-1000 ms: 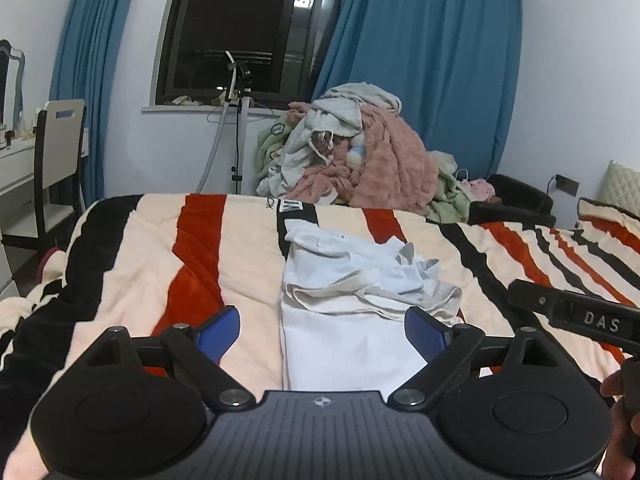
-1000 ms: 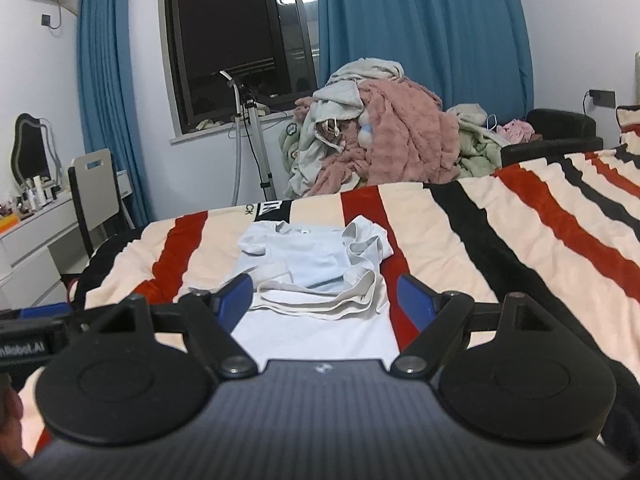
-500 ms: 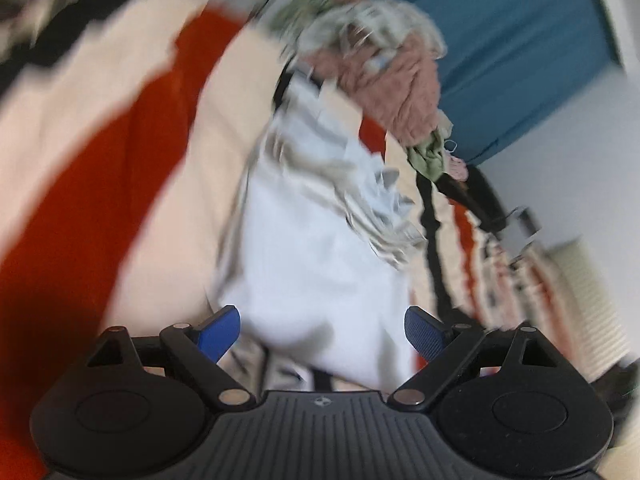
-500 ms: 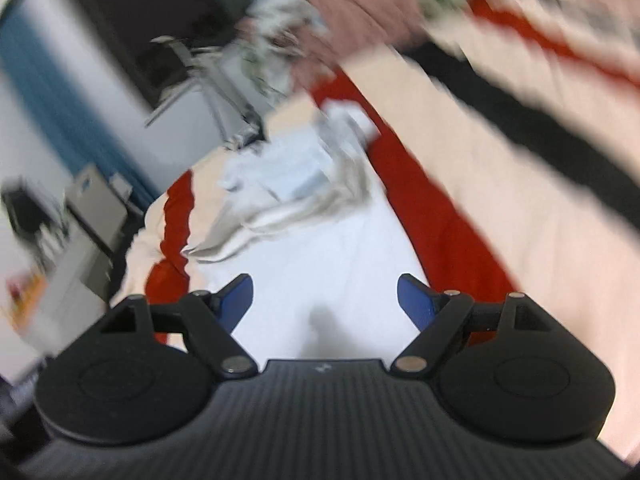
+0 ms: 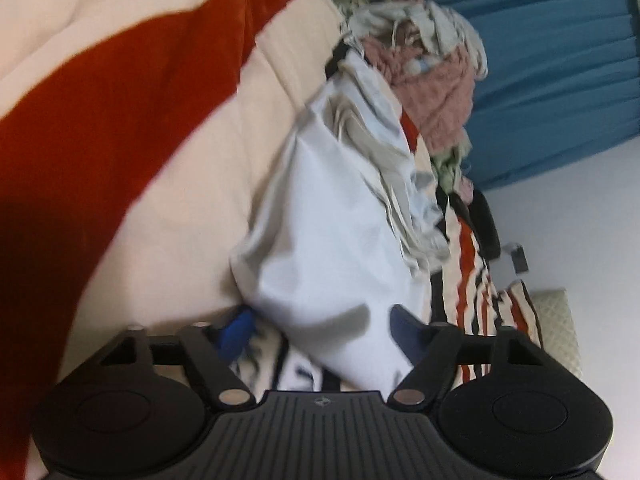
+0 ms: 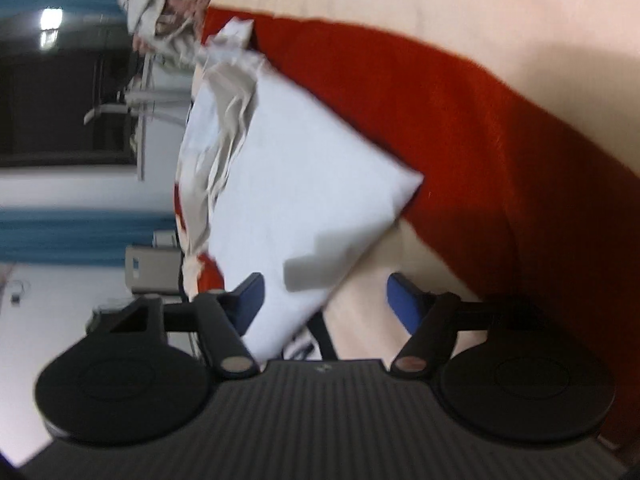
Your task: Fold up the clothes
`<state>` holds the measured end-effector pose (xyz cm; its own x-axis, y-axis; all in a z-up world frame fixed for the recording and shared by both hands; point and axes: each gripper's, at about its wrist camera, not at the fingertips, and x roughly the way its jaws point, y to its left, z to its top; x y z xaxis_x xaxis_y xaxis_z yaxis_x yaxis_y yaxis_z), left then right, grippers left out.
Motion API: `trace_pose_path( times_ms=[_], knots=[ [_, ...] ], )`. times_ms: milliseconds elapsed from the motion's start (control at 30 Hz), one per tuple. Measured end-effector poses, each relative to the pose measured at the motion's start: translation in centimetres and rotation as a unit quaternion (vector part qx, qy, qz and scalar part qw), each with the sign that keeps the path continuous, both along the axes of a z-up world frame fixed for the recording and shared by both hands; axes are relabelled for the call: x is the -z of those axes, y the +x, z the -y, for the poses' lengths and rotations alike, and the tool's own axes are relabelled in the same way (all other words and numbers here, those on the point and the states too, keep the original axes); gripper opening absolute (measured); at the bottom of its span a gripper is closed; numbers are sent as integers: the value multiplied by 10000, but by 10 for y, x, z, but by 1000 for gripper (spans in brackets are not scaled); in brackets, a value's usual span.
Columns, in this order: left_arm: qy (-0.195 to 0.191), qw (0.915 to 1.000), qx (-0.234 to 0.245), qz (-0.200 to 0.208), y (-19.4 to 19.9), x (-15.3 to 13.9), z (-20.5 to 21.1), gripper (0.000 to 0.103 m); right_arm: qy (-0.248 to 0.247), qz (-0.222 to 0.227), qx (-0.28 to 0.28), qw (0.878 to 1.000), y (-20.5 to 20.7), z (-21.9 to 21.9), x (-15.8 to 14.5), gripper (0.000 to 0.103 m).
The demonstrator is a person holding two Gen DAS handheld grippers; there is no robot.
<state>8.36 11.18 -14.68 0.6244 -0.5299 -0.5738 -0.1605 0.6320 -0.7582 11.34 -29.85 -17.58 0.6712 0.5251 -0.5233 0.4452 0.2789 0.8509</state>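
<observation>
A white garment [image 5: 332,232] with a crumpled grey-beige far end lies on the striped blanket [image 5: 120,112]. Its near hem reaches between the blue-padded fingers of my left gripper [image 5: 320,326], which is open and tilted. In the right wrist view the same garment [image 6: 296,184] lies with its near corner between the open fingers of my right gripper [image 6: 326,296], also rolled sideways. Neither gripper is closed on the cloth.
A heap of pink, grey and green laundry [image 5: 424,60] sits at the far end of the bed before blue curtains [image 5: 560,80]. A quilted cushion [image 5: 556,328] lies at right. A dark window [image 6: 60,92] and a chair [image 6: 152,268] show in the right wrist view.
Both grippers have dropped from a level view above the bed to the garment's near hem, each rolling sideways. The jaws have stayed open throughout.
</observation>
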Motion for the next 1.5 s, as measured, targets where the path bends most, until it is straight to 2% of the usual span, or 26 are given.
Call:
trace_pose_path(
  times_ms=[33, 133, 167, 200, 233, 333, 467, 600, 767, 1033, 1333, 1467, 1500],
  knots=[
    [4, 10000, -87, -24, 2, 1, -1, 51, 21, -4, 171, 9999, 0, 3, 2, 51],
    [26, 9999, -117, 107, 1, 1, -1, 30, -610, 35, 455, 9971, 5, 11, -4, 38],
    [64, 9997, -119, 197, -1, -2, -1, 19, -681, 81, 460, 9966, 7, 10, -5, 35],
    [102, 9995, -121, 286, -3, -5, -1, 14, -753, 128, 463, 9960, 8, 10, -7, 27],
    [140, 9991, -122, 376, -4, -8, -1, 13, -830, 184, 429, 9955, 9, 8, -9, 20],
    [254, 9975, -127, 644, -10, -17, -1, 9, -983, 508, 412, 9930, 7, 8, -20, 12],
    [406, 9941, -133, 1000, -18, -29, 0, 7, -1068, 930, 359, 9893, -2, 7, -43, 10],
    [298, 9893, -156, 1416, -41, -54, -6, 6, -1219, 1415, 267, 9820, -19, 3, -70, 9],
    [302, 9844, -200, 1720, -79, -77, -10, 6, -1041, 1841, 277, 9770, -51, 4, -87, 9],
    [354, 9780, -239, 2043, -164, -98, -20, 6, -921, 2539, 260, 9625, -112, 0, -103, 9],
    [-9, 9758, -259, 2173, -246, -109, -35, 5, -1286, 2964, 116, 9463, -186, -9, -118, 9],
    [-298, 9735, -353, 2239, -269, -114, -42, 5, -1180, 3214, 128, 9395, -206, -8, -124, 9],
    [-267, 9723, -371, 2294, -268, -117, -42, 6, -1150, 3272, 132, 9378, -210, -8, -126, 9]
  ],
)
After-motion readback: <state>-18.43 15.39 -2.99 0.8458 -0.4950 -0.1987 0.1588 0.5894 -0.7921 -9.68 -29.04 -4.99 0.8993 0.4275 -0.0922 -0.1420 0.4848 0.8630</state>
